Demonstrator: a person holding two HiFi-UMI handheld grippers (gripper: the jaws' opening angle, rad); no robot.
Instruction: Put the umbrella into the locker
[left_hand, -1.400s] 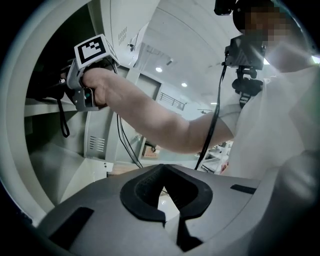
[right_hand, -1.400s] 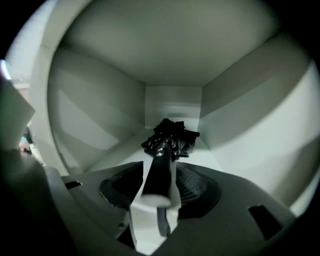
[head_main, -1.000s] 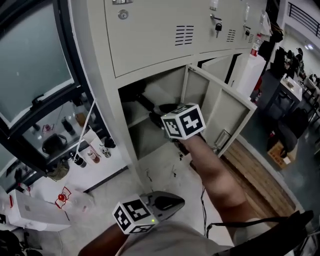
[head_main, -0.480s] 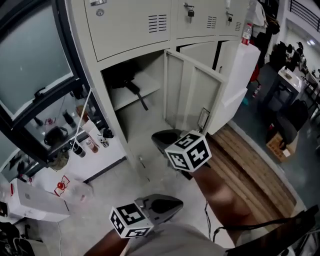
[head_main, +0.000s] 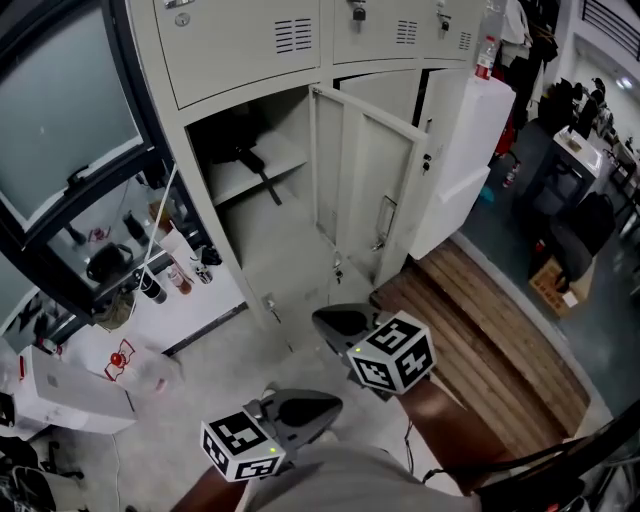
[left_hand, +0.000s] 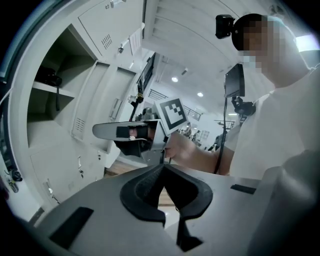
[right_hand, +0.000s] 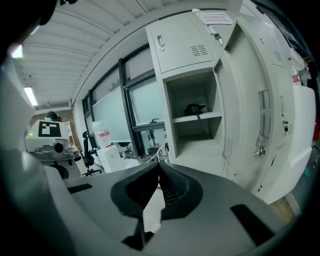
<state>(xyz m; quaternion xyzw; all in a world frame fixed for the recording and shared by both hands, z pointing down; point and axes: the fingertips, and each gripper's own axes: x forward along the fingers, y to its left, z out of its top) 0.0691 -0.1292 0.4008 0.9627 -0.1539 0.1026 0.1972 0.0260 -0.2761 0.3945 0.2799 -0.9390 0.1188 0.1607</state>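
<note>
Already the umbrella (head_main: 245, 158) lies inside the locker (head_main: 240, 60), the left gripper (head_main: 336, 404) and right gripper (head_main: 319, 318) are closed and empty, and the door (head_main: 365, 180) is open.

Office workspace, grey metal lockers (head_main: 250, 50), glass partition (head_main: 60, 120), desks (head_main: 578, 145) beyond.

The grey two-jaw left gripper (head_main: 332, 405) hangs close to the person's torso, jaws pressed together and empty. The grey right gripper (head_main: 325, 320), on a bare forearm (head_main: 445, 418), reaches further forward, jaws likewise together and empty.
</note>
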